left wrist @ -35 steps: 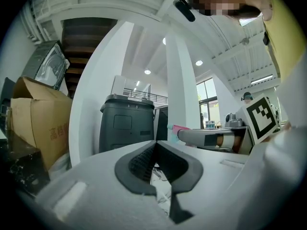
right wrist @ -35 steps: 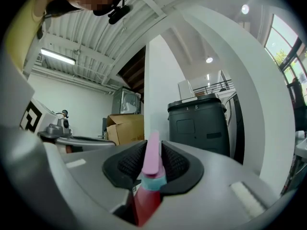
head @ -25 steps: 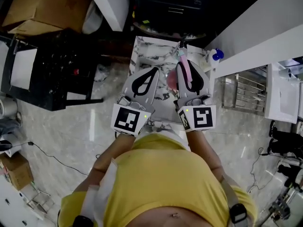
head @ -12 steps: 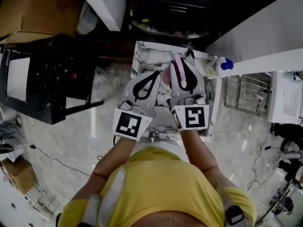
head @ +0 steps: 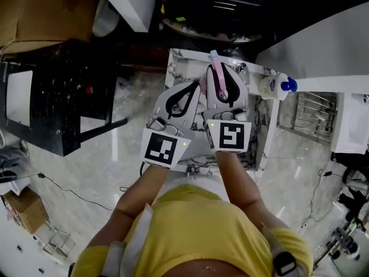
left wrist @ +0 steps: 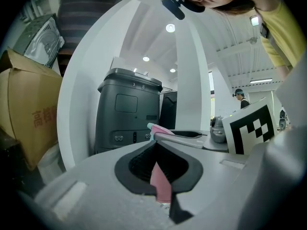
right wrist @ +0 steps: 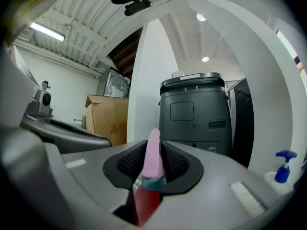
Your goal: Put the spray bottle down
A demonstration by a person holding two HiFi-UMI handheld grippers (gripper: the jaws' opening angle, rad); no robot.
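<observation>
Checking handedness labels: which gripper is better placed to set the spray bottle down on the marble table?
Right. The right gripper is shut on the pink spray bottle above the marble table; the left gripper, jaws together, is only alongside.

spray bottle (right wrist: 152,162): smooth pink plastic, faint sheen, teal plastic collar
right gripper (head: 223,74), left gripper (head: 190,88): matt grey plastic shells; pads (right wrist: 175,163) black, ribbed, rubbery-looking
table (head: 184,68): glossy white marble-look top, grey veins
floor (head: 109,149): polished pale stone look, glare streaks
cardboard box (head: 40,16): matt brown
shirt (head: 196,229): yellow cloth
pump bottle (head: 275,87): smooth white plastic, blue cap
</observation>
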